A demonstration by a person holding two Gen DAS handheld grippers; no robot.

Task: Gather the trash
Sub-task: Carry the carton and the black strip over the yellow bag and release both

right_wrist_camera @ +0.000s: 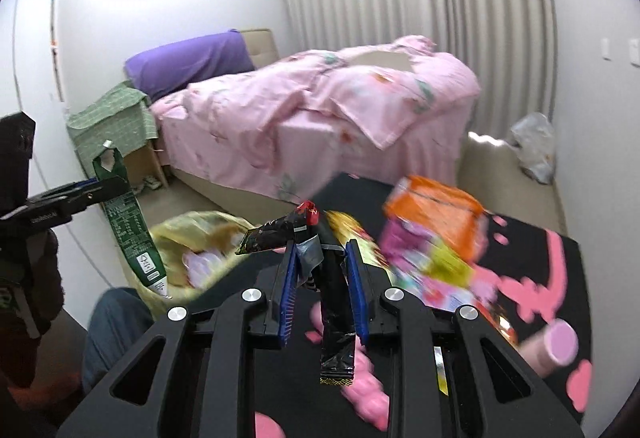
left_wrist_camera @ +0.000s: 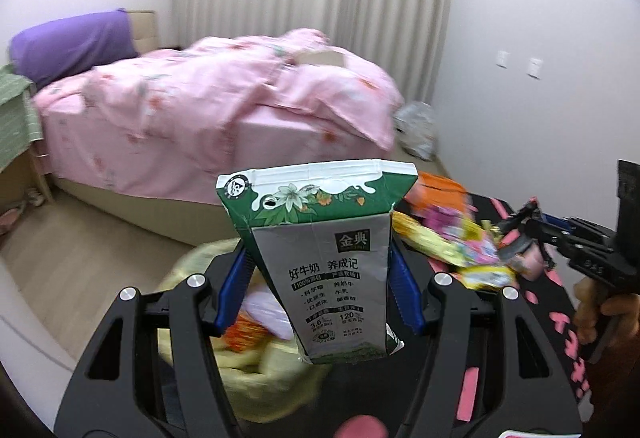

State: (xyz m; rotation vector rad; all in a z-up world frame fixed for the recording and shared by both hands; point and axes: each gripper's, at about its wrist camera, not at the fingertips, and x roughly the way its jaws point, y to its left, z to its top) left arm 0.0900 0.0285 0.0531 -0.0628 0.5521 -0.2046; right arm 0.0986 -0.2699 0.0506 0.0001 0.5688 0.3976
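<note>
My left gripper [left_wrist_camera: 320, 262] is shut on a flattened green and grey milk carton [left_wrist_camera: 324, 238], held upright above a yellow-green trash bag [left_wrist_camera: 192, 266] that has wrappers inside. From the right wrist view the same carton [right_wrist_camera: 132, 238] hangs beside the bag [right_wrist_camera: 188, 234]. My right gripper [right_wrist_camera: 323, 250] is shut on a crumpled black snack wrapper [right_wrist_camera: 336, 318], lifted over the black table with pink shapes [right_wrist_camera: 540, 278]. In the left wrist view the right gripper [left_wrist_camera: 516, 234] reaches in from the right edge, over the pile of trash.
Colourful wrappers and an orange packet [right_wrist_camera: 436, 209] lie piled on the table, with a pink cup [right_wrist_camera: 560, 346] at its right. Behind stands a bed with pink bedding [right_wrist_camera: 320, 105]. A white plastic bag [right_wrist_camera: 534, 145] sits on the floor by the curtain. A person's leg in jeans [right_wrist_camera: 116, 326] is at lower left.
</note>
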